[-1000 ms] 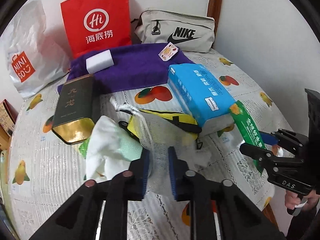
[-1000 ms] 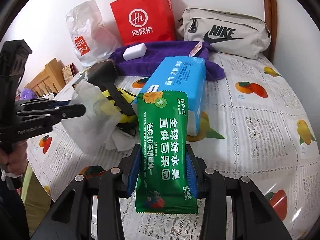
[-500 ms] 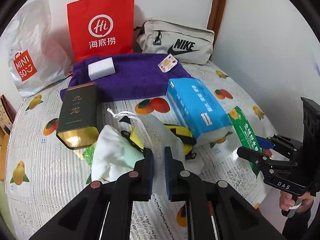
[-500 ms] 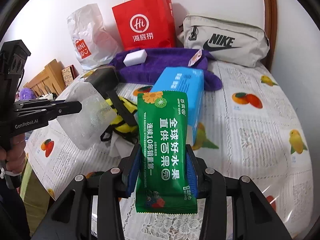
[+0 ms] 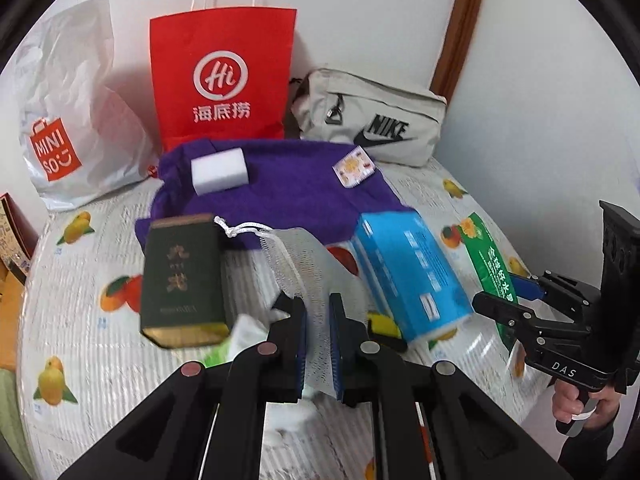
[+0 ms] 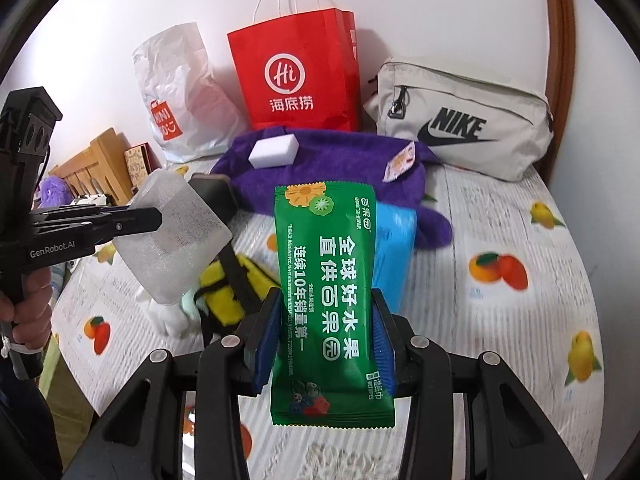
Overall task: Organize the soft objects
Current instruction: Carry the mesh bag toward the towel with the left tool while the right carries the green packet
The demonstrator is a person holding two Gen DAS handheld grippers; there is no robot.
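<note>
Left tool (image 5: 318, 344): clamped on a white mesh pouch (image 5: 304, 264), which is held up above the table (image 5: 80, 336); the pads are seen almost together with only the thin net between them

Mesh pouch: its drawstring end is seen trailing toward the purple cloth (image 5: 280, 196) (the knot hangs just beside the dark green tin (image 5: 182, 276))

Right tool (image 6: 326, 344): clamped across a green wet-wipes pack (image 6: 330, 280), which is held upright between the blue pads, off the table

Wet-wipes pack: seen in front of the purple cloth, with the blue tissue pack (image 6: 394, 252) partly hidden behind it

Blue tissue pack: laid at the near right edge of the purple cloth, one end touching it

White sponge block (image 5: 219, 170): set on the purple cloth, toward its left side

Small patterned sachet (image 5: 354, 168): set on the purple cloth, at its right edge

Yellow and black pouch (image 6: 236, 288): lying on the table, nearer the camera than the purple cloth, beside pale crumpled fabric (image 5: 244, 336)

Red paper bag (image 5: 222, 80), white plastic bag (image 5: 68, 120), beige Nike bag (image 5: 372, 120): lined up behind the purple cloth, against the wall

Hands: one is seen gripping each tool's handle (image 5: 580, 404)
</note>
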